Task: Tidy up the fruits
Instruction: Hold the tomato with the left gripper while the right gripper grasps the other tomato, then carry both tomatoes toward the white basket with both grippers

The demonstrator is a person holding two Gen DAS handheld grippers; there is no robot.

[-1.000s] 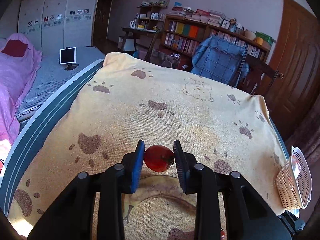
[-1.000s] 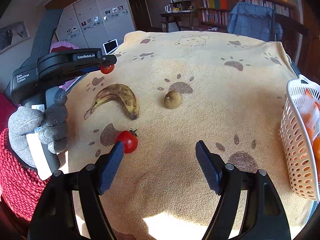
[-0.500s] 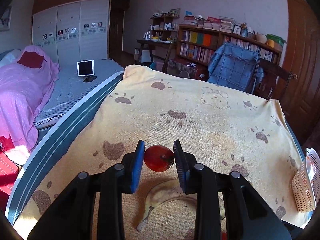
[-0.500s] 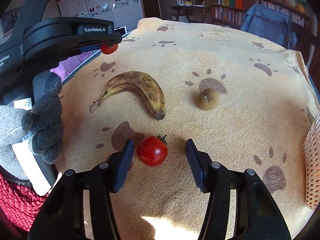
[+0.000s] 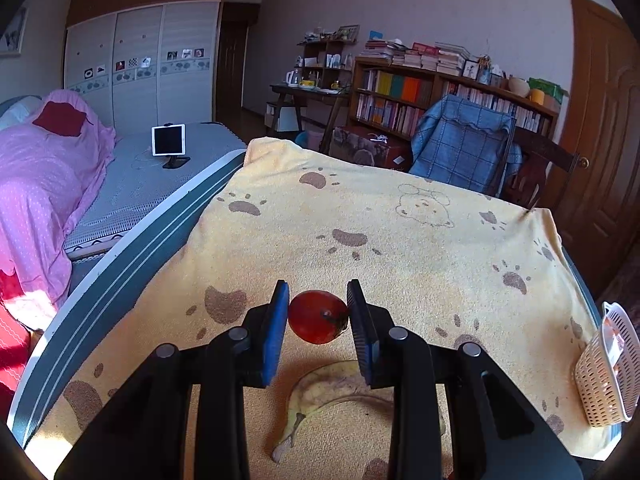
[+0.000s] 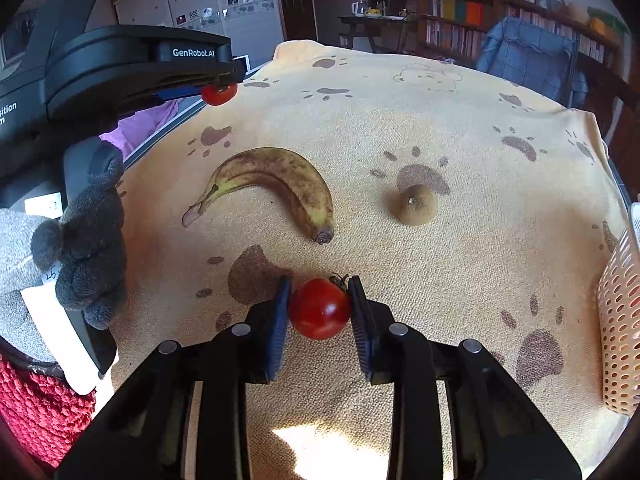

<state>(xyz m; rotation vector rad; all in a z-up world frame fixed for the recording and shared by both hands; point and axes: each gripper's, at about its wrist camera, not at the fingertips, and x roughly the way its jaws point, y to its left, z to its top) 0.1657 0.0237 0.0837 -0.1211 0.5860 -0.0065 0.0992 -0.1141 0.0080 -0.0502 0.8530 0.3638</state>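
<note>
Since a second ago the right hand-held gripper [image 6: 319,308] has slid over to the tomato [image 6: 320,309] on the yellow paw-print blanket [image 6: 460,128] and its jaws have just been closing, so now the blue pads pinch that tomato on both sides. Going left to right: a gray-gloved hand [image 6: 86,240] holds the left hand-held gripper [image 5: 318,316], clamped on its own small tomato [image 5: 317,316] up off the blanket. Then the spotty banana [image 6: 280,184] lies flat, near the pinched tomato. Further right sits a brown round fruit [image 6: 416,210], well apart from the banana. A white basket [image 6: 620,320] stands at the far right edge.
</note>
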